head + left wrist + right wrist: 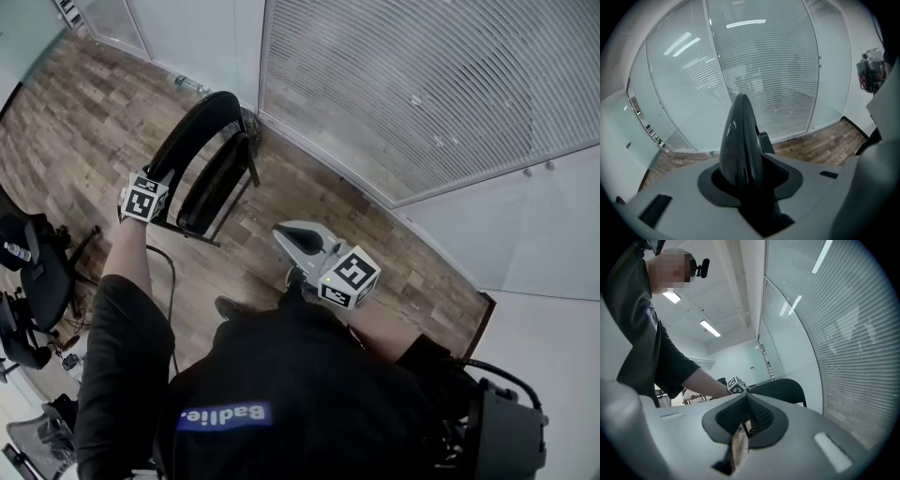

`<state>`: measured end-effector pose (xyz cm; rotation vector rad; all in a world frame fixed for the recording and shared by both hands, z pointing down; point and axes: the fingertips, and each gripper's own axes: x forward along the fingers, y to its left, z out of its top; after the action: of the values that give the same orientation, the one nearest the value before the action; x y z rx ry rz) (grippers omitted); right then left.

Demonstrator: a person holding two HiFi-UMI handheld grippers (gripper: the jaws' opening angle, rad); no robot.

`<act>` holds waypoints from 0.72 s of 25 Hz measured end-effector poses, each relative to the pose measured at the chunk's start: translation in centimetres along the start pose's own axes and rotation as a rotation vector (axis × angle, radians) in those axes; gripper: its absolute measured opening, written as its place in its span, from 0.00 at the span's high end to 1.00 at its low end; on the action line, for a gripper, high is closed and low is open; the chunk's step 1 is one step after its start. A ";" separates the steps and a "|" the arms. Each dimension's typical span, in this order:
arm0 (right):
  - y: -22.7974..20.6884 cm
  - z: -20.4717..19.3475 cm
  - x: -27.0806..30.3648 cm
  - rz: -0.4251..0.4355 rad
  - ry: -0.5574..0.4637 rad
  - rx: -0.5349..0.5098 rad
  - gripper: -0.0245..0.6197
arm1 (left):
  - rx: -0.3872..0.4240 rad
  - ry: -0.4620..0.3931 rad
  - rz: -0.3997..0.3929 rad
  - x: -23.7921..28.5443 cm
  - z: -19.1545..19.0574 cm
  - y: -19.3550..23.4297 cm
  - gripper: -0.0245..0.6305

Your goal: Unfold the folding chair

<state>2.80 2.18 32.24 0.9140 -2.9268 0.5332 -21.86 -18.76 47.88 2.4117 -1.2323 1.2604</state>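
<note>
The folding chair (211,164) stands upright on the wood floor (84,131), close to the foot of the glass wall (422,94) with its blinds. That leaves little room behind it. Bare boards lie open to its left and between it and the person's feet. Black office chairs (37,272) crowd the far left edge, and a thin cable (169,272) runs over the floor near the chair's legs. From the head view the chair's seat sits close against its back, nearly flat. Only the left gripper view shows the grip itself: the left claw (744,173) is clamped on the chair's dark, rounded top edge, which rises straight out of the gap between the jaws. The right gripper view shows the chair from the side (and the left claw's marker cube (736,385) on the person's arm (701,383) beside it). The right claw (746,404) has its jaws together on nothing and hovers well apart from the chair, near the person's body.
</note>
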 end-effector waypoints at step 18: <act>-1.3 -2.8 1.7 -0.012 0.065 0.067 0.96 | 0.009 -0.013 0.006 -0.4 0.3 -0.4 0.78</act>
<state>1.91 1.18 35.54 0.9032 -2.8599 0.6513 -21.55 -18.40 47.47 2.4281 -1.2409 1.2563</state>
